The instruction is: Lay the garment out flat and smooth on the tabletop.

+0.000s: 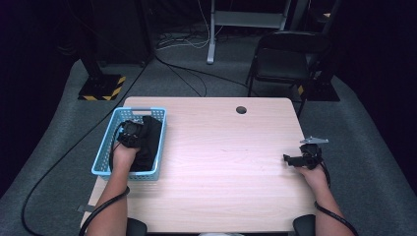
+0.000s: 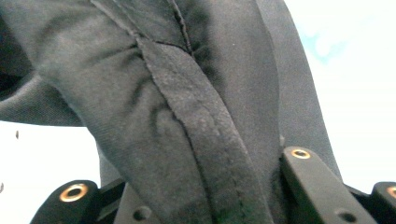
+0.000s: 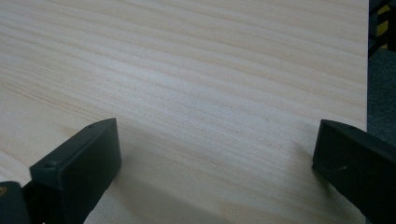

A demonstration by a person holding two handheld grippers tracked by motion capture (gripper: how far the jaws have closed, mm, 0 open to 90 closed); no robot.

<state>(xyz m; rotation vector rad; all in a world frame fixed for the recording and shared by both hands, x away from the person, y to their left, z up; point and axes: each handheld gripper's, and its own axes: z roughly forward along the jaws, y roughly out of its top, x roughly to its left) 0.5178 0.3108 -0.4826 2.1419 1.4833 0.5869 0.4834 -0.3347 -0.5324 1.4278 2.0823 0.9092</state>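
Black garment (image 1: 150, 142) sits bunched in the blue basket (image 1: 104, 147) at the table's (image 1: 221, 162) left edge. Left gripper (image 1: 132, 133) is down in the basket, jaws pinching a seamed fold of the cloth (image 2: 196, 140). Right gripper (image 1: 295, 160) is near the table's right edge, well apart from the basket, jaws spread wide over bare wood, holding nothing.

- A rectangular table (image 1: 221, 162) with a pale wood-grain top and a small round dark hole (image 1: 241, 109) near the middle of its far edge.
- A light blue plastic slatted basket (image 1: 104, 156) stands by the table's left edge, toward the far left corner.
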